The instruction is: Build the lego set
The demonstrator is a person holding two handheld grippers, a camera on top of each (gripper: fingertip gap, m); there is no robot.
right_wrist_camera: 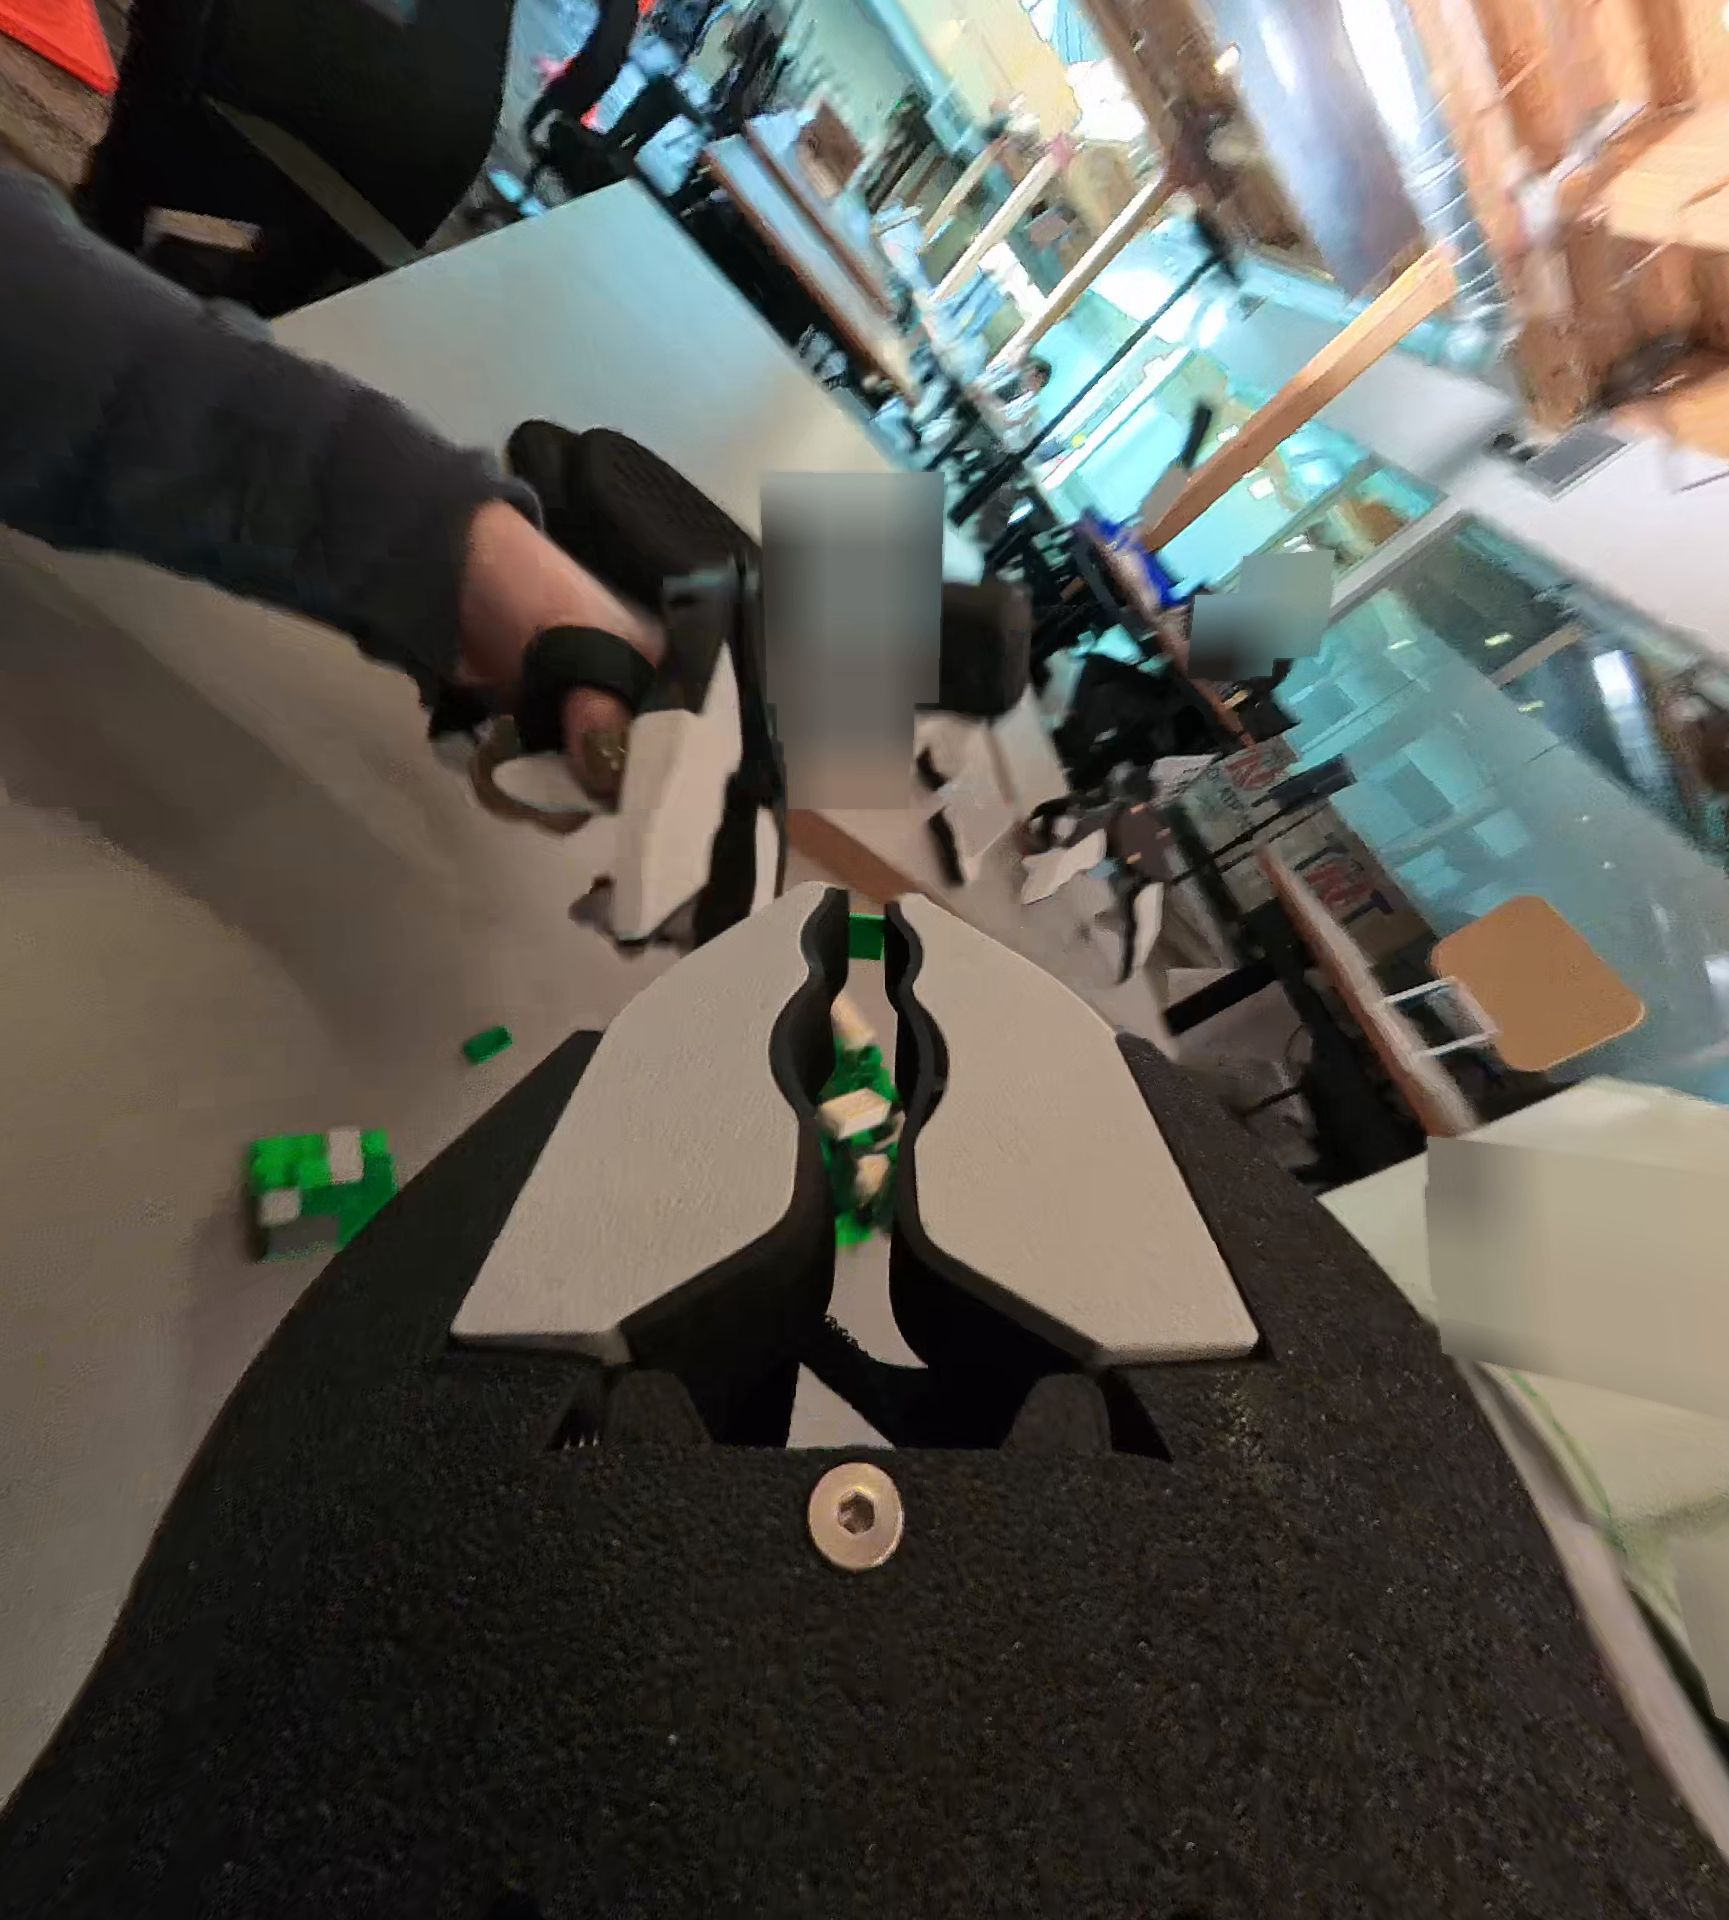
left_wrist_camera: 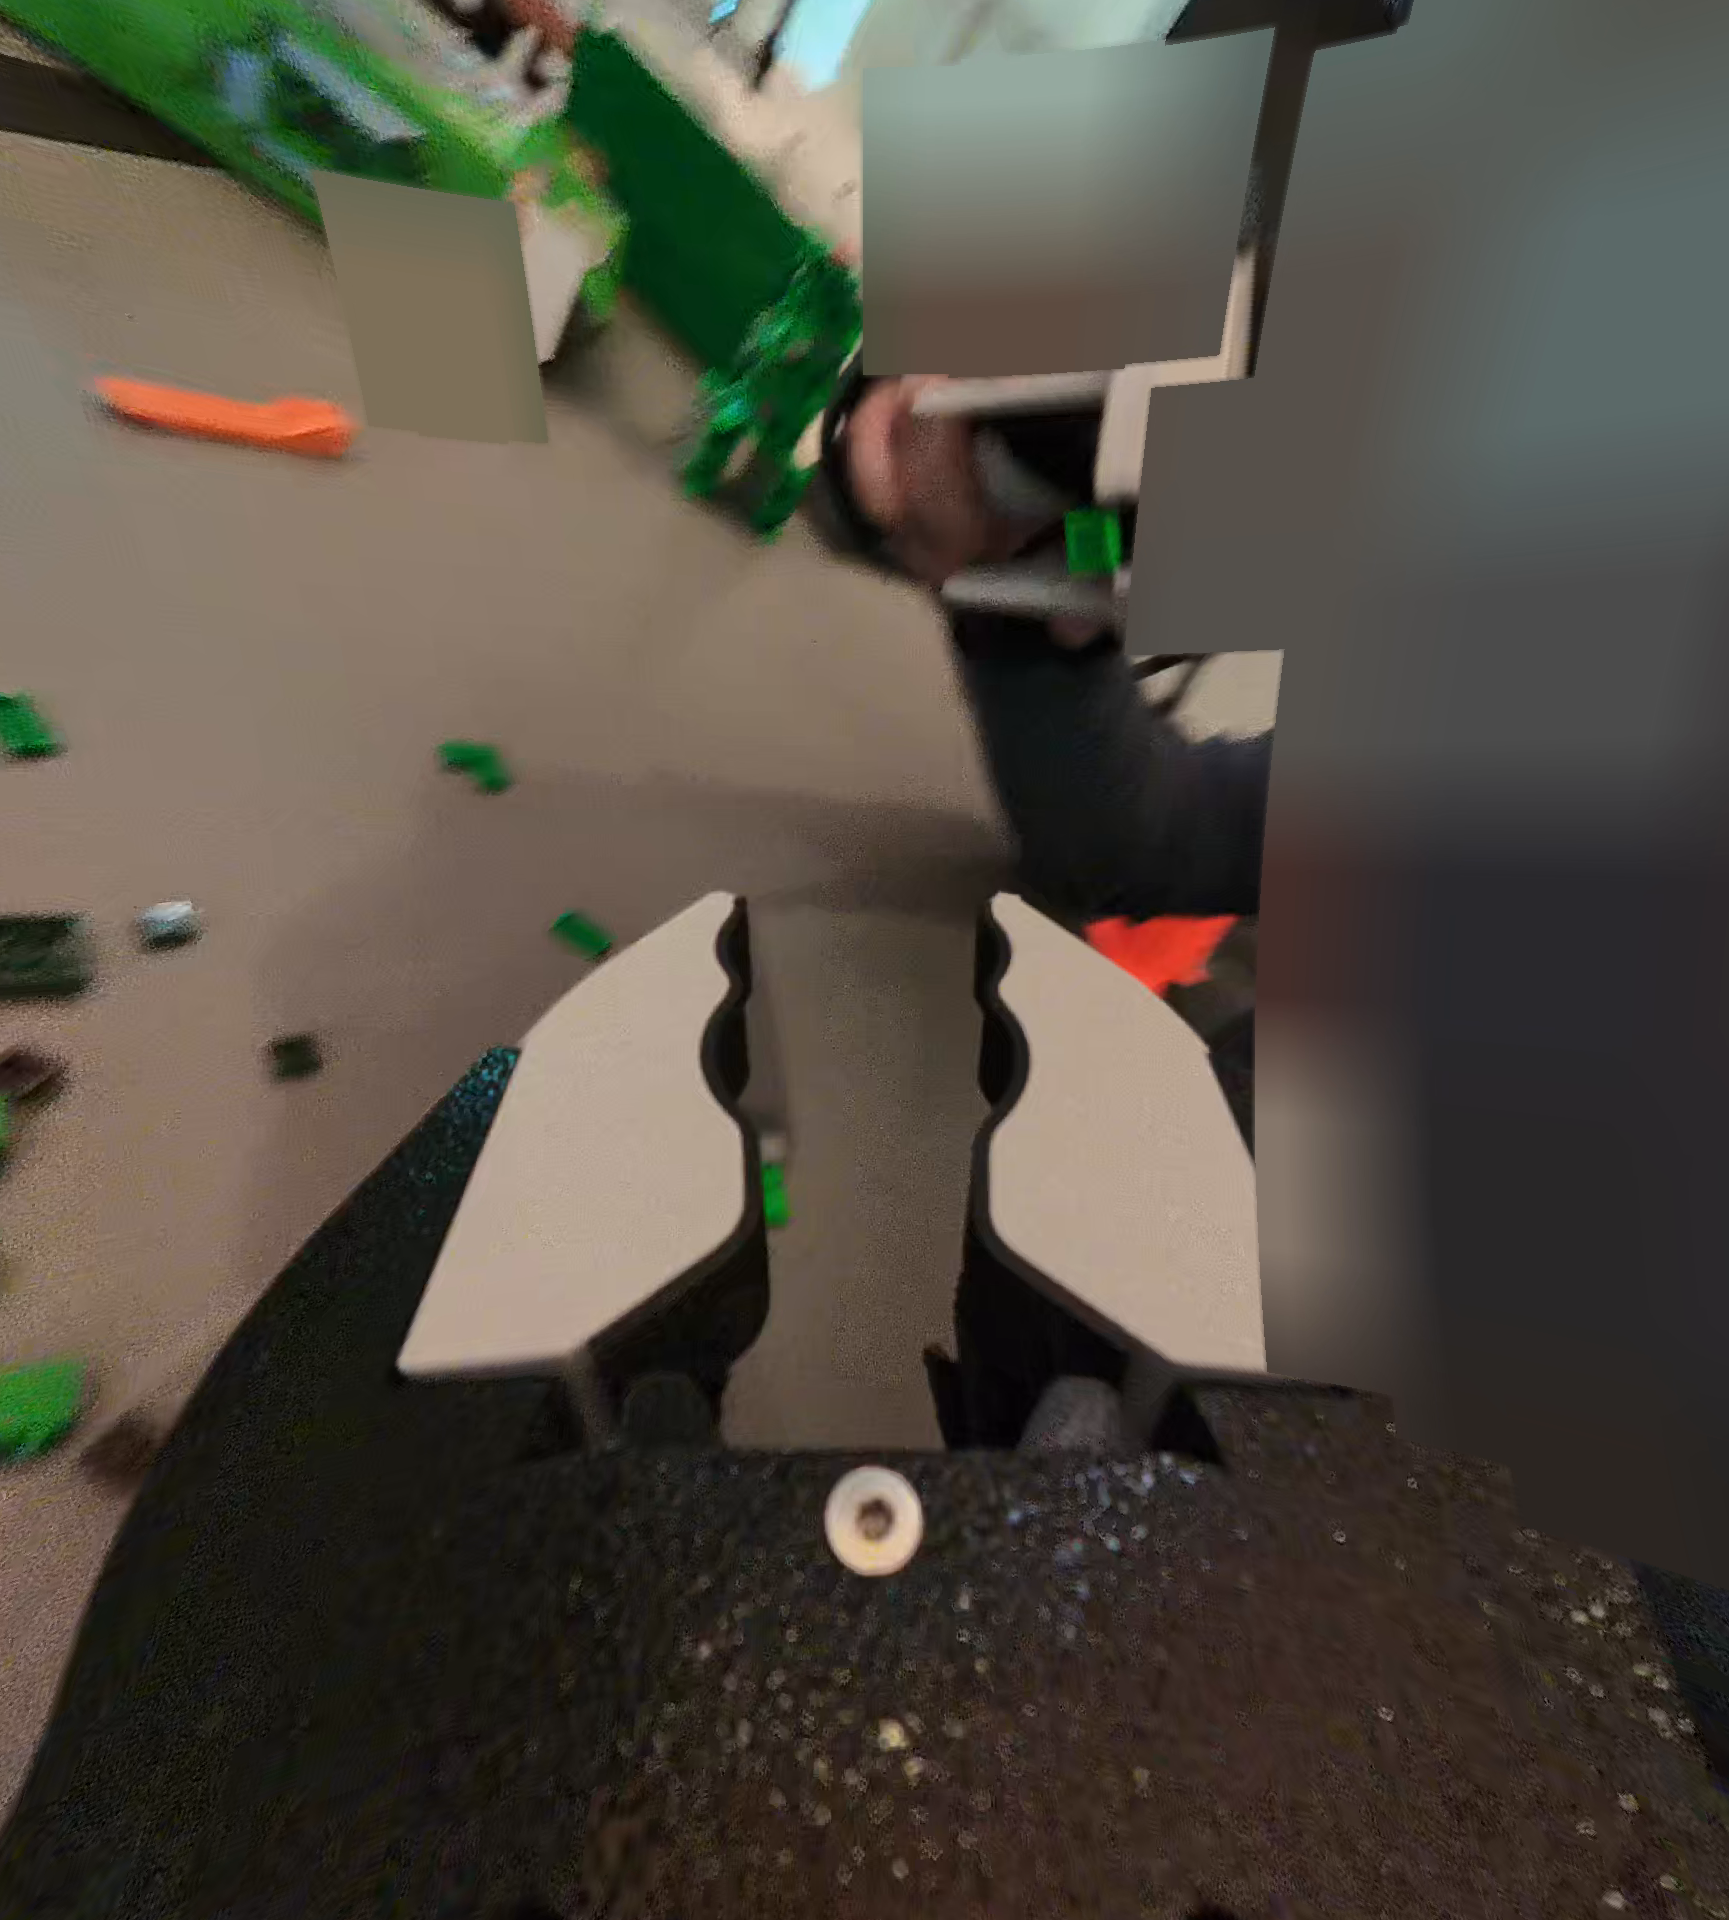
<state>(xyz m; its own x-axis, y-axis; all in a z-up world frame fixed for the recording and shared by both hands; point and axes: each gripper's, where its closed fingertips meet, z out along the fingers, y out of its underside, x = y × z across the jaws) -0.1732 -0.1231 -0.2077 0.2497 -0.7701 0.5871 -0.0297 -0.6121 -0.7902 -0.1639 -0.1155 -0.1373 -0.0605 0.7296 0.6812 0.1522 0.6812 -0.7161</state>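
My left gripper [left_wrist_camera: 866,920] is open and empty, held above the beige table [left_wrist_camera: 548,644]. Loose green bricks [left_wrist_camera: 473,765] lie scattered on the table to its left. In the left wrist view my right gripper [left_wrist_camera: 1099,488] shows farther off with a small green brick [left_wrist_camera: 1088,540] between its fingers. In the right wrist view my right gripper [right_wrist_camera: 865,914] is shut on that small green brick [right_wrist_camera: 865,937] at its tips. A green and white brick assembly [right_wrist_camera: 320,1190] stands on the table to the lower left. More green and white bricks [right_wrist_camera: 855,1122] show through the finger gap.
An orange flat tool [left_wrist_camera: 226,416] lies at the far left of the table. A green box [left_wrist_camera: 694,218] stands at the back. A person's sleeve and hand [right_wrist_camera: 527,634] hold the left gripper [right_wrist_camera: 673,831]. Beyond the table edge are desks and chairs.
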